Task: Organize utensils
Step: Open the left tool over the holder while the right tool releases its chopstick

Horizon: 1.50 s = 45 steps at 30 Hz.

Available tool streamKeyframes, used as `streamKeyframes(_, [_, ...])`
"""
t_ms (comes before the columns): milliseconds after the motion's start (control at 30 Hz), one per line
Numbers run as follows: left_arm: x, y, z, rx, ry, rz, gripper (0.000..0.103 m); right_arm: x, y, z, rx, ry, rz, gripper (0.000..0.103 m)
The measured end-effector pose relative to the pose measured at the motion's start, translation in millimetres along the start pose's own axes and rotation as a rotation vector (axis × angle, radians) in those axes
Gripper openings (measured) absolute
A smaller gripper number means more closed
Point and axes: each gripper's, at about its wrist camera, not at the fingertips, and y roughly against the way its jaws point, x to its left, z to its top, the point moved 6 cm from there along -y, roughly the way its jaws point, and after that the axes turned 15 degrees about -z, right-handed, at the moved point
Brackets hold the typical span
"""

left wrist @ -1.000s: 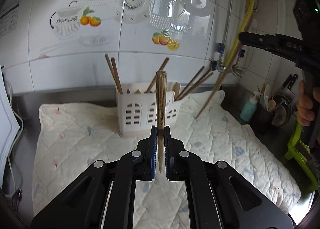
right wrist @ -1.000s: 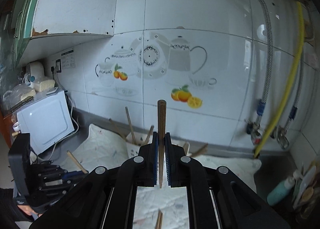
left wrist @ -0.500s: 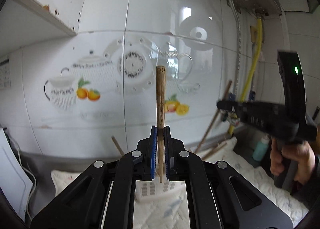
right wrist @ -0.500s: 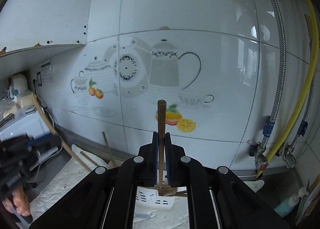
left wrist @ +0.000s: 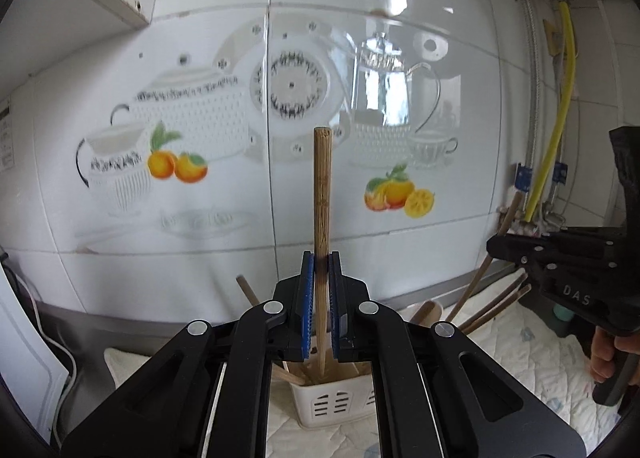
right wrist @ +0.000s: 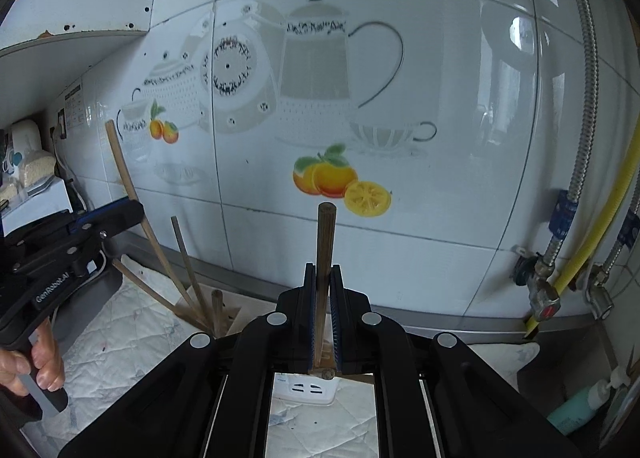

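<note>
Left fingers (left wrist: 320,270): I clench an upright light chopstick (left wrist: 322,193) above the white holder (left wrist: 340,406).
Right fingers (right wrist: 323,282): I clench a dark chopstick (right wrist: 325,238), upright.

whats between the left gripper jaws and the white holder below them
Only the chopstick that the left gripper clamps; its tip hangs over the white holder, seen in the left wrist view.

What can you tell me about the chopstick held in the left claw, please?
The chopstick is light brown, bamboo-looking, with a grained shaft and a blunt squarish top. It stands upright, pinched between the blue pads of the left claw. Its narrow lower tip points down over the white utensil holder; whether they touch is unclear.
</note>
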Motion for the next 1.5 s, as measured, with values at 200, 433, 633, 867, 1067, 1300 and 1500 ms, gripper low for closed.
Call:
streamKeyframes(200, [3,-15,-15,0.052,0.003,-0.006,0.007,0,-6,-6,0.014,0.006,-0.005,0.007])
streamKeyframes(433, [1,-13,-16,0.055,0.007,-0.012,0.012,-5,5,-4,-0.004,0.012,-0.024,0.020])
streamKeyframes(633, [-12,12,-4,0.017,-0.015,-0.023,0.032,-15,40,-2,-0.049,0.008,-0.039,0.026])
streamKeyframes(867, [-39,67,-4,-0.027,-0.034,-0.043,0.052,-25,104,-36,-0.064,-0.011,-0.019,0.026])
streamKeyframes(1067, [-61,109,-35,-0.030,-0.020,-0.078,0.066,-26,146,-102,-0.020,-0.022,-0.002,0.026])
streamKeyframes(1300, [-75,142,-89,-0.007,0.032,-0.096,0.073,-24,166,-213,0.132,-0.066,0.038,0.019])
streamKeyframes(1500, [-80,154,-135,0.040,0.075,-0.088,0.073,-19,162,-288,0.273,-0.089,0.058,0.010])
